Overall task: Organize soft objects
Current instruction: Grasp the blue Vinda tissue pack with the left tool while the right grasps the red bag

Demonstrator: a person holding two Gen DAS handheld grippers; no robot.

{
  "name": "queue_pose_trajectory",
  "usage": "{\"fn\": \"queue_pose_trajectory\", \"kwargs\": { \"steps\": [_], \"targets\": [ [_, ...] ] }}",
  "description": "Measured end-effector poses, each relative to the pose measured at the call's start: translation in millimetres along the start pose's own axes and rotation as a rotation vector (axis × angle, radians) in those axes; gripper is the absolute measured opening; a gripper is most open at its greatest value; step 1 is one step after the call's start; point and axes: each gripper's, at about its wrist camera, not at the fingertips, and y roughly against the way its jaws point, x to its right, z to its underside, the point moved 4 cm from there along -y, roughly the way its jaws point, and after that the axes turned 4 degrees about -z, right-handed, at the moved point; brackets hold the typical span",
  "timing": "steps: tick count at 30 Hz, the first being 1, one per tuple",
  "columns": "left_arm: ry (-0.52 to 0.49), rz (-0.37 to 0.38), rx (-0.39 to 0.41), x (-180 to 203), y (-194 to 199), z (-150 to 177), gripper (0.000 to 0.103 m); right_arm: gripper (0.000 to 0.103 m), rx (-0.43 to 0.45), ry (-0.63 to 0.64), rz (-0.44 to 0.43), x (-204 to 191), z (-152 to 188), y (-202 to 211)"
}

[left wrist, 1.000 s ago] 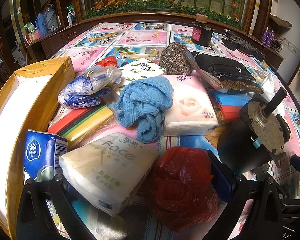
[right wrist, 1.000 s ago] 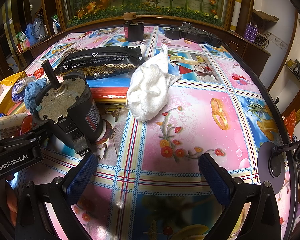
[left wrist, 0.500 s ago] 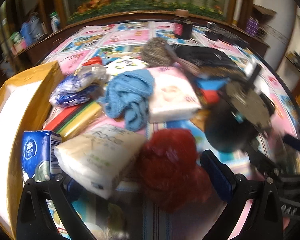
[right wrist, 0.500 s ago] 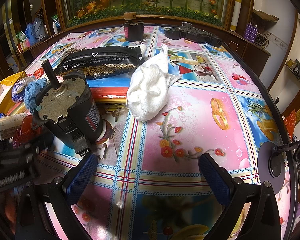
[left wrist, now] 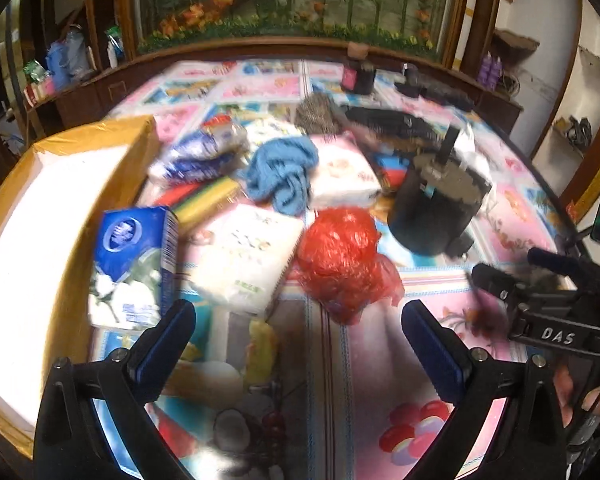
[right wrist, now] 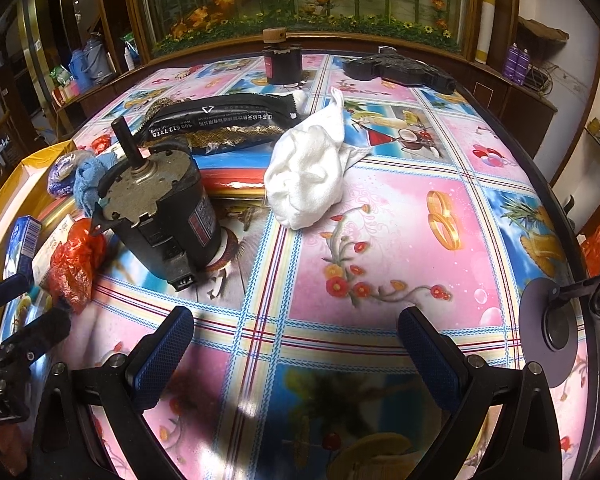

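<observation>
**Soft-goods sort: between picks, nothing in hand**

Step, by judgement: selection of next soft item for the yellow box (left wrist: 80, 140). Next move: approach, descent, closure on one piece only.

Left gripper (left wrist: 296, 344): fingers wide, empty; raised above near table edge, aimed at pile. View motion-blurred.
Right gripper (right wrist: 294, 350): fingers wide, empty; low over bare tablecloth (right wrist: 400, 240).

Candidates: red plastic bag (left wrist: 342, 260), nearest left gripper; white tissue pack (left wrist: 248, 258) beside it; blue knitted cloth (left wrist: 282, 172) behind; white towel (right wrist: 308, 176) ahead of right gripper.

Excluded as hard: black motor (right wrist: 160, 208).
</observation>
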Motion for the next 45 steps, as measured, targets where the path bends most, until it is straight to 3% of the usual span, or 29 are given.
{"fn": "queue_pose_trajectory", "kwargs": {
  "steps": [3,6,7,11,14,17,20,22,23,25,26,30,33,35,37,39,41,42,45],
  "targets": [
    [0.006,0.037,0.013,-2,13,4,0.099,0.102,0.004,0.004,-0.019,-2,0,2],
    [0.064,0.113,0.024,-16,29,10,0.073,0.102,0.022,0.01,-0.039,-6,-1,6],
    [0.093,0.143,0.019,-23,34,12,0.069,0.102,0.028,0.017,-0.043,-8,-1,7],
    [0.186,0.202,0.016,-47,56,23,0.07,0.102,0.068,0.054,-0.066,-18,-3,17],
    [0.153,0.203,0.038,-43,70,37,0.07,0.097,0.138,0.07,-0.13,-24,-5,32],
    [0.126,0.265,-0.006,-31,71,57,0.071,0.085,0.175,0.078,-0.2,-30,-7,41],
    [0.052,0.29,-0.071,-14,66,77,0.071,0.074,0.167,0.106,-0.25,-42,-5,44],
    [0.008,0.317,-0.102,-6,65,86,0.071,0.059,0.154,0.118,-0.285,-53,-3,46],
    [-0.008,0.331,-0.101,-3,67,88,0.071,0.059,0.143,0.12,-0.302,-59,-1,49],
    [-0.018,0.36,-0.086,-3,72,90,0.087,0.059,0.122,0.142,-0.346,-78,-1,51],
    [-0.021,0.378,-0.074,-3,76,90,0.089,0.059,0.121,0.154,-0.359,-86,-2,52],
    [-0.022,0.313,0.01,-20,91,79,0.09,0.074,0.07,0.144,-0.37,-114,-14,42],
    [0.017,0.263,0.064,-44,102,63,0.09,0.074,0.001,0.133,-0.333,-129,-24,20],
    [0.057,0.26,0.052,-62,99,56,0.09,0.074,-0.036,0.148,-0.333,-143,-29,3],
    [0.082,0.242,0.042,-77,95,50,0.09,0.074,-0.091,0.152,-0.256,-148,-31,-17],
    [0.088,0.206,0.049,-89,95,41,0.089,0.075,-0.137,0.134,-0.249,-149,-31,-34],
    [0.088,0.19,0.06,-95,95,34,0.089,0.066,-0.119,0.17,-0.216,-153,-35,-38],
    [0.089,0.187,0.062,-95,93,29,0.089,0.046,-0.114,0.193,-0.213,-156,-37,-38],
    [0.093,0.186,0.053,-96,87,18,0.088,0.042,-0.115,0.222,-0.255,-158,-40,-37]
  ]
}}
